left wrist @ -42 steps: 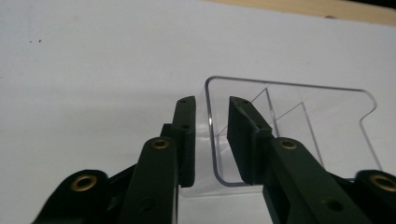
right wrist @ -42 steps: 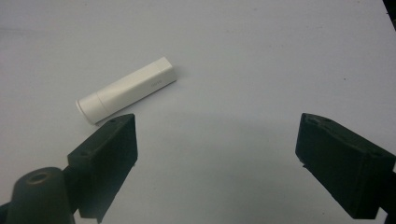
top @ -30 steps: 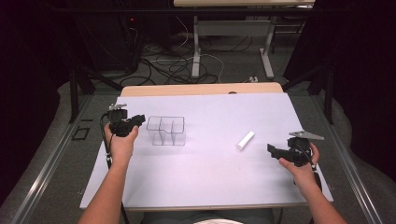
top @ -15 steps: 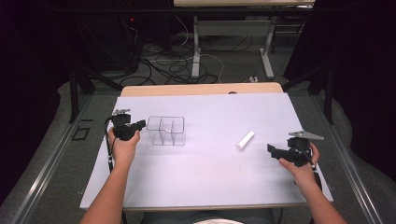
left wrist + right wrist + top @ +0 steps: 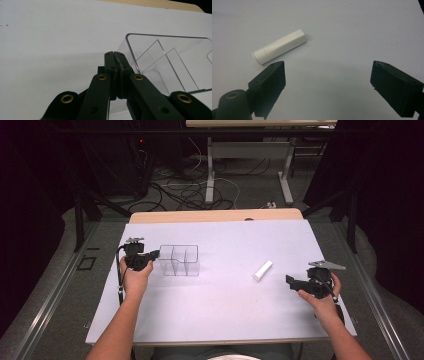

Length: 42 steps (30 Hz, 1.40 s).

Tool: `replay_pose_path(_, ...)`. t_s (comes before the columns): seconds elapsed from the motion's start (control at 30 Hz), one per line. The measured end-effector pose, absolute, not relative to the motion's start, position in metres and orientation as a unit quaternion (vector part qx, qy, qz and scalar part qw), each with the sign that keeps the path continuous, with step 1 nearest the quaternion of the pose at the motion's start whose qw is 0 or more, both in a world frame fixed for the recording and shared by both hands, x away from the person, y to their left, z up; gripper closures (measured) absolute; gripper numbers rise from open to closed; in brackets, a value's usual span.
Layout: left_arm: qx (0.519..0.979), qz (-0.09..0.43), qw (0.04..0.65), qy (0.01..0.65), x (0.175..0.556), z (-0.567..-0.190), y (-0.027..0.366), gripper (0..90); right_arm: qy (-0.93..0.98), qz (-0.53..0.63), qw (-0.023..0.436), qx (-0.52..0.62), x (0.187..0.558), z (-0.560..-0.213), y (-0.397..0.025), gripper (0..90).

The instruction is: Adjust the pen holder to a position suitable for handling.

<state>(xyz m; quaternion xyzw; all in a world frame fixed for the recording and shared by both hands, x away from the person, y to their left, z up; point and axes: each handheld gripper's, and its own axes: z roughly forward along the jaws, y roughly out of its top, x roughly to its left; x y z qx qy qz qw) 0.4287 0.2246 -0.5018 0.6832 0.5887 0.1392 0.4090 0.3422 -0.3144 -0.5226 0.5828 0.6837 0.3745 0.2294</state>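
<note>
Clear organizer box (image 5: 179, 260) stands upright on left half of counter (image 5: 220, 320), long axis running left-right, open tops up, divided into compartments. Left gripper (image 5: 154, 254) clenched on box's left wall, jaws pinched on clear rim in left gripper view (image 5: 116, 61). White tube (image 5: 263, 270) lies flat right of centre, well apart from box, long axis diagonal, far end pointing right. Right gripper (image 5: 290, 280) released, jaws wide apart, just near-right of tube (image 5: 279, 47), not touching.
</note>
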Motion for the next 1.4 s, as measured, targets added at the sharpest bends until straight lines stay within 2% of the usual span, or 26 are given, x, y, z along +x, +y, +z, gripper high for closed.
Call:
replay_pose_path(0.27, 0.701, 0.136, 0.406, 0.571, 0.427, -0.503, 0.201, 90.0, 0.684, 0.375, 0.23, 0.582, 0.342, -0.522, -0.314, 12.1)
replay_pose_path(0.53, 0.701, 0.118, 0.422, 0.563, 0.427, -0.502, 0.181, 90.0, 0.684, 0.376, 0.229, 0.581, 0.342, -0.522, -0.313, 12.1)
replay_pose_path(1.4, 0.721, 0.111, 0.431, 0.531, 0.44, -0.502, 0.12, 90.0, 0.684, 0.375, 0.224, 0.584, 0.342, -0.524, -0.312, 12.2)
